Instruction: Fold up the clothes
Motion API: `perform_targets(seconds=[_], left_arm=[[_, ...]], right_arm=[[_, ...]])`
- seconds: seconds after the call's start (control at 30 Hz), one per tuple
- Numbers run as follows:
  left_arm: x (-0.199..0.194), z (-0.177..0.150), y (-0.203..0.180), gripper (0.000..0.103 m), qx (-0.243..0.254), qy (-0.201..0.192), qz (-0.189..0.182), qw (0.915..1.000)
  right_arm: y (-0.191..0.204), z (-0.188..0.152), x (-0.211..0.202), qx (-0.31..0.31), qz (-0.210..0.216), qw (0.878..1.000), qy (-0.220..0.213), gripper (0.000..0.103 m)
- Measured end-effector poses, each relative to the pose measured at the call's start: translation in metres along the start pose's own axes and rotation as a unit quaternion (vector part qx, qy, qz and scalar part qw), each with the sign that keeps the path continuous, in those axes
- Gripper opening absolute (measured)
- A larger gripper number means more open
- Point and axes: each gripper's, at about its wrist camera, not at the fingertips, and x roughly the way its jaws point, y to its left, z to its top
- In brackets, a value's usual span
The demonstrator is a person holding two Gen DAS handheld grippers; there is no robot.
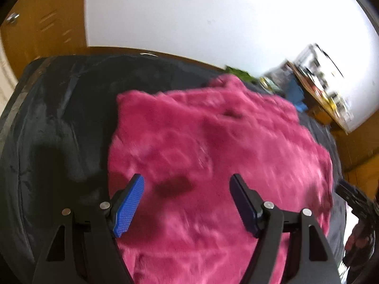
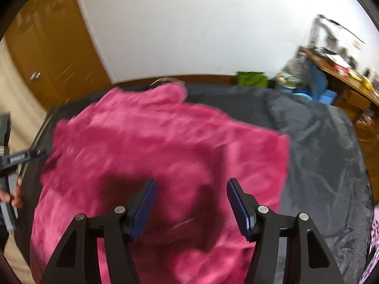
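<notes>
A fuzzy pink garment [image 1: 213,146] lies spread on a dark sheet [image 1: 59,123] over a table. My left gripper [image 1: 187,184] hovers above its near part, jaws wide open and empty, blue pads [image 1: 129,206] showing. In the right wrist view the same pink garment [image 2: 154,146] covers the left and middle of the dark sheet [image 2: 319,156]. My right gripper [image 2: 191,189] is open and empty above the garment, casting a shadow on it. Both views are motion-blurred.
A wooden door [image 2: 49,54] and white wall stand behind. A cluttered wooden desk [image 2: 338,75], blue items [image 2: 324,94] and a green bag [image 2: 251,78] are at the back right. The other gripper shows at the left edge [image 2: 16,161].
</notes>
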Motion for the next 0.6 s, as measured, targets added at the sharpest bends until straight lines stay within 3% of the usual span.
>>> perform_targets(seconds=[0.07,0.2,0.33,0.5,0.6], left_arm=[[0.009,-0.01,-0.004,0.078,0.023,0.019,0.005,0.9996],[0.033,-0.021,0.0,0.078,0.038,0.04,0.023,0.9982],[0.04,-0.022,-0.004,0.079,0.063,0.038,0.031,0.9968],[0.031,-0.015,-0.005,0.079,0.049,0.051,0.021,0.9973],[0.014,-0.018,-0.01,0.079,0.051,0.062,-0.014,0.9967]], right_arm=[[0.013,-0.01,0.016,-0.01,0.011,1.0,0.027,0.063],[0.02,-0.024,0.049,-0.019,-0.007,0.997,0.069,0.063],[0.021,-0.024,0.061,-0.036,-0.015,0.997,0.068,0.064],[0.031,-0.021,0.049,-0.034,-0.037,0.996,0.081,0.065],[0.035,-0.029,0.023,-0.013,-0.026,0.997,0.075,0.065]])
